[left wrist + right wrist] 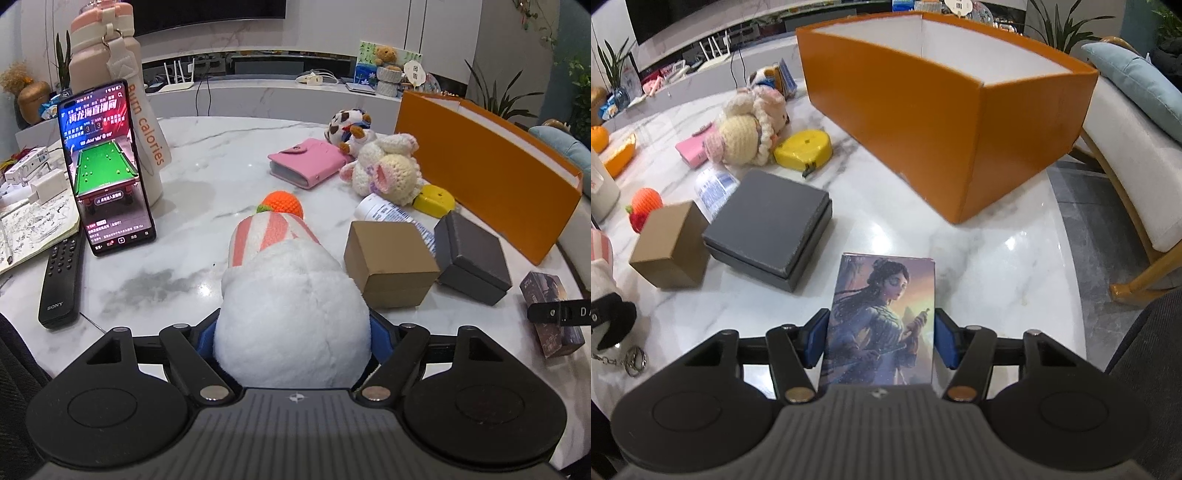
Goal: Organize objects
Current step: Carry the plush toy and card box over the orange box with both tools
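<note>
1. Bare marble desk [997, 258] lies ahead of the right gripper [881, 341], up to the open orange box [923, 122] near the rim.
2. Its pads clamp the illustrated card box [882, 314].
3. The left gripper [291, 343] squeezes a white plush toy [291, 314].
4. Only the left view shows the propped phone [107, 166].

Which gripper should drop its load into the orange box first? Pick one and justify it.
Right. The right gripper holds the picture box, with the open orange box straight ahead. The left gripper holds the plush toy, farther from it.
</note>
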Demonstrator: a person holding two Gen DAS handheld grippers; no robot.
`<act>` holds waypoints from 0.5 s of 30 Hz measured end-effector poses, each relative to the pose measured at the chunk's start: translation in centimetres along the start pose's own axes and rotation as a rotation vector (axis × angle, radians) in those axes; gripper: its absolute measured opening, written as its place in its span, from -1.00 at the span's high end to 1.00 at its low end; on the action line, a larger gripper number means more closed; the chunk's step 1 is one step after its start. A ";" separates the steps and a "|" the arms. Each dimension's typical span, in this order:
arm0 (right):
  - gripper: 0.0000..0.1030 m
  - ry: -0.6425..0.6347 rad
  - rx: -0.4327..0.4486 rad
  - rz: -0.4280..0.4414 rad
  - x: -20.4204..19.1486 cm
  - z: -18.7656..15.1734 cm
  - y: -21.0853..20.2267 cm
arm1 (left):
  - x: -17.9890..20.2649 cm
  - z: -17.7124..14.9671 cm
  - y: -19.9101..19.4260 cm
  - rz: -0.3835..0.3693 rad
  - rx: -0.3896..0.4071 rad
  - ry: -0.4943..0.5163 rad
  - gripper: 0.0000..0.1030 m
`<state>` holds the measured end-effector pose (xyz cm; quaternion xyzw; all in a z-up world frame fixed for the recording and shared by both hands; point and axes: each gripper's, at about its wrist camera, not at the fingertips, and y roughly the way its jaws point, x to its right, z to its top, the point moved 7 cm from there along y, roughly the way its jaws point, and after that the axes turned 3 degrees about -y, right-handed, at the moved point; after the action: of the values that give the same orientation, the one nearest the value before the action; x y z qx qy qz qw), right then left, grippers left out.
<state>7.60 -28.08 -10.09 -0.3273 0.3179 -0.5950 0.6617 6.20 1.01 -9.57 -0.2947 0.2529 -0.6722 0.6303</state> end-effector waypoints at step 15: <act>-0.17 -0.004 0.250 0.021 2.3 8.7 -7.2 | 4.8 5.7 -2.7 -0.066 0.108 0.086 -0.74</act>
<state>10.67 -30.48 0.73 -0.2403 0.2432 -0.6223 0.7041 8.23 -3.44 -3.35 -0.2394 0.2333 -0.7174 0.6112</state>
